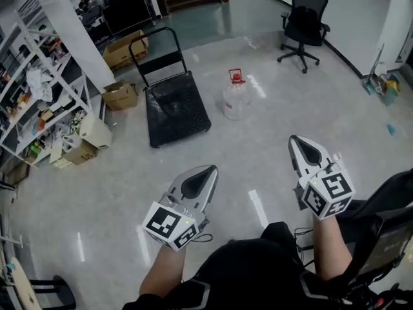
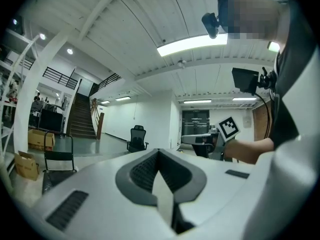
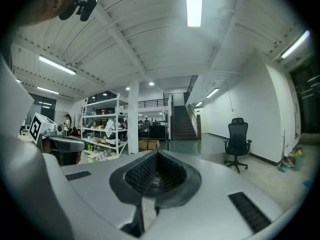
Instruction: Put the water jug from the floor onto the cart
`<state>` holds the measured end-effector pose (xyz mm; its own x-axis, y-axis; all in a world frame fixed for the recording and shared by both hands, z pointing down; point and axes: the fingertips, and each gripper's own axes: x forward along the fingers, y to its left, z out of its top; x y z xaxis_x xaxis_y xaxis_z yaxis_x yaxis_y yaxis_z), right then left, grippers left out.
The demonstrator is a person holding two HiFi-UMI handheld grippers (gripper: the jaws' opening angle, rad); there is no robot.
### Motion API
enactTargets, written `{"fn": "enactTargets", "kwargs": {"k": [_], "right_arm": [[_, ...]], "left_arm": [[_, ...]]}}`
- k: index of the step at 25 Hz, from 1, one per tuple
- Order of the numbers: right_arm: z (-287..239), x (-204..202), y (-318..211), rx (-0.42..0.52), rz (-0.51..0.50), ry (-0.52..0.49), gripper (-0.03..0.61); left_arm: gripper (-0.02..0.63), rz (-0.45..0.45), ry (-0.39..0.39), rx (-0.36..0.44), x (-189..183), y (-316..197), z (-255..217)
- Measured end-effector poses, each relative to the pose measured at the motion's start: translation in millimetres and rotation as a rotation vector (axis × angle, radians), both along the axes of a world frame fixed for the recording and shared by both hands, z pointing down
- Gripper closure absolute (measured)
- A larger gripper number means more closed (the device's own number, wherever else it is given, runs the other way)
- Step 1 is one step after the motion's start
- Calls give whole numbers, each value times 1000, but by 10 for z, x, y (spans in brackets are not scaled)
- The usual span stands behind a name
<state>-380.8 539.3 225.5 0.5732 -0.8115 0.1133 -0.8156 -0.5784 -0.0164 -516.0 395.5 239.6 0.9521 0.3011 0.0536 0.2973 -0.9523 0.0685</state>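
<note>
Clear plastic water jug point(image 1: 236, 102), twelve o'clock: likely heavy, slick; take by red top handle point(image 1: 235, 73); left gripper point(image 1: 208, 171) and right gripper point(image 1: 294, 141) closed, empty.

1. And there's the water jug point(image 1: 236, 99), on the floor point(image 1: 271, 173) at centre frame, just right of the cart point(image 1: 175, 108).
2. Upper right, the office chair point(image 1: 304, 24), well apart from the jug.
3. Left edge, the shelving point(image 1: 32, 102), with boxes point(image 1: 120, 95) between it and the cart.
</note>
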Motion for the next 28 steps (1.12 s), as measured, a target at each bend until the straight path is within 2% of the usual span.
{"fn": "enactTargets", "kwargs": {"k": [5, 9, 14, 22, 28], "right_arm": [[62, 59, -288, -24, -36, -3, 577], [96, 453, -443, -11, -44, -19, 577], [158, 1203, -658, 6, -61, -24, 577], [125, 2711, -845, 12, -97, -24, 577], [145, 3439, -1066, 14, -136, -23, 577]], "left_arm": [[615, 31, -2, -3, 196, -112, 52], [615, 23, -17, 6, 573, -242, 90], [615, -32, -48, 6, 1262, -541, 111], [615, -94, -50, 13, 2571, -843, -2], [615, -132, -62, 39, 3243, -1048, -58]]}}
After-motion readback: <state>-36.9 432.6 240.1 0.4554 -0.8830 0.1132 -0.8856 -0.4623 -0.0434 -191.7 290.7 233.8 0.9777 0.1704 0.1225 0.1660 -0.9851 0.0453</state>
